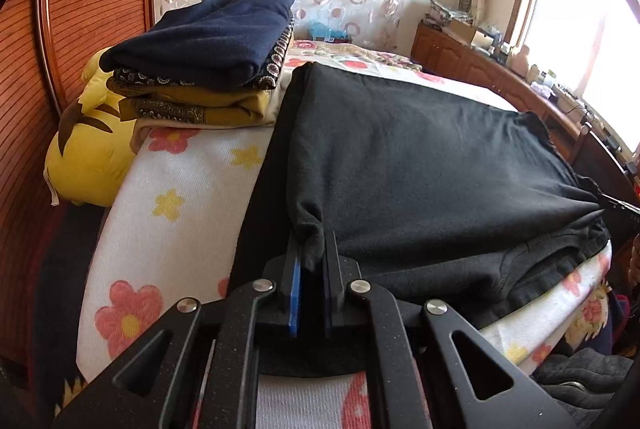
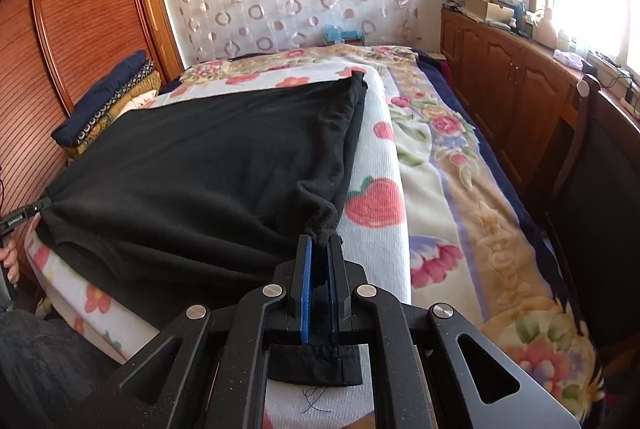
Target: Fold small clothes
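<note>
A black garment (image 1: 420, 165) lies spread over a white flowered blanket (image 1: 176, 189) on the bed, folded back on itself toward me. My left gripper (image 1: 314, 249) is shut on the garment's near left corner, cloth bunched between its blue pads. In the right wrist view the same black garment (image 2: 208, 157) stretches leftward, and my right gripper (image 2: 320, 241) is shut on its near right corner, with a hem hanging below the jaws. The other gripper's tip (image 2: 28, 213) shows at the far left edge, pinching the opposite corner.
A stack of folded clothes (image 1: 208, 57), navy on top and mustard below, sits on a yellow plush toy (image 1: 88, 141) by the wooden headboard (image 1: 80, 29). A flowered bedspread (image 2: 472, 197) lies to the right. Wooden cabinets (image 2: 512, 85) with clutter run under the window. A dark chair (image 2: 592, 189) stands close.
</note>
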`<action>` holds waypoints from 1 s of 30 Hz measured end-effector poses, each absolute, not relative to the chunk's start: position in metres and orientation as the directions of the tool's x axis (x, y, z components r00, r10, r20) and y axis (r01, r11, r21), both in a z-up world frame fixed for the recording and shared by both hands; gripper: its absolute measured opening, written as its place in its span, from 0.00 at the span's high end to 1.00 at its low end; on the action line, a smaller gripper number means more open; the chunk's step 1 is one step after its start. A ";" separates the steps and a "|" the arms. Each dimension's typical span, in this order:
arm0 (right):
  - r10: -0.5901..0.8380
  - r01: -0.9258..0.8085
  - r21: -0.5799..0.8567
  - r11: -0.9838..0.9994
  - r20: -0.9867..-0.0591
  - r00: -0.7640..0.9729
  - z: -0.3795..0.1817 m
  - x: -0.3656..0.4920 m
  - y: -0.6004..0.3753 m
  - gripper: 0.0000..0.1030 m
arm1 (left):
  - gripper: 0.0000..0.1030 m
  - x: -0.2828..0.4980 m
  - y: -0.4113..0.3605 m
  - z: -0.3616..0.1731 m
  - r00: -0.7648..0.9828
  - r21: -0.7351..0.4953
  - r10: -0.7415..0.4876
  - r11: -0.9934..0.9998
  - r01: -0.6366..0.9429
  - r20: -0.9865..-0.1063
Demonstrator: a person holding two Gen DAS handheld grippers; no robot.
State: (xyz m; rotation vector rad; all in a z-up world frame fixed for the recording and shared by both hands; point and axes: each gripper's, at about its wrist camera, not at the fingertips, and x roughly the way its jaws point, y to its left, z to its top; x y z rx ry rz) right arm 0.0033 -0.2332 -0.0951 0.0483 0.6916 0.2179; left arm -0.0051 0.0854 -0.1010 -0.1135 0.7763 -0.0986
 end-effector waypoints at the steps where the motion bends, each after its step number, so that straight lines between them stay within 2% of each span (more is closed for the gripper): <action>1: 0.212 -0.183 0.111 0.977 -0.630 0.747 -0.093 0.003 -0.231 0.94 | 0.92 -0.005 0.085 -0.101 0.707 -0.139 -0.131 0.989 0.048 -0.695; 3: 0.204 -0.183 0.099 0.978 -0.633 0.747 -0.089 0.005 -0.228 0.94 | 0.92 -0.006 0.085 -0.102 0.706 -0.141 -0.135 0.989 0.050 -0.696; 8: 0.196 -0.189 0.079 0.979 -0.634 0.748 -0.079 0.003 -0.220 0.93 | 0.85 -0.008 0.087 -0.101 0.710 -0.138 -0.133 0.989 0.051 -0.691; 11: 0.192 -0.194 0.067 0.979 -0.634 0.749 -0.077 0.000 -0.219 0.93 | 0.73 -0.012 0.090 -0.097 0.724 -0.133 -0.123 0.990 0.044 -0.678; 13: 0.190 -0.199 0.058 0.978 -0.631 0.752 -0.075 -0.003 -0.217 0.90 | 0.60 -0.013 0.092 -0.094 0.731 -0.143 -0.133 0.989 0.049 -0.669; 14: 0.188 -0.201 0.051 0.978 -0.630 0.754 -0.076 -0.008 -0.217 0.90 | 0.59 -0.014 0.093 -0.092 0.734 -0.149 -0.139 0.988 0.051 -0.665; 18: 0.175 -0.209 0.018 0.978 -0.623 0.762 -0.075 -0.022 -0.221 0.89 | 0.25 -0.015 0.097 -0.086 0.744 -0.153 -0.142 0.987 0.054 -0.653; 20: 0.168 -0.211 0.006 0.977 -0.628 0.760 -0.077 -0.025 -0.221 0.87 | 0.24 -0.015 0.097 -0.087 0.743 -0.155 -0.143 0.986 0.053 -0.654; 22: 0.155 -0.209 -0.009 0.978 -0.643 0.750 -0.080 -0.027 -0.221 0.81 | 0.24 -0.014 0.098 -0.089 0.738 -0.154 -0.139 0.987 0.048 -0.661; 30: 0.123 -0.185 -0.028 0.982 -0.647 0.753 -0.072 -0.036 -0.223 0.80 | 0.23 -0.009 0.097 -0.099 0.716 -0.143 -0.122 0.989 0.032 -0.687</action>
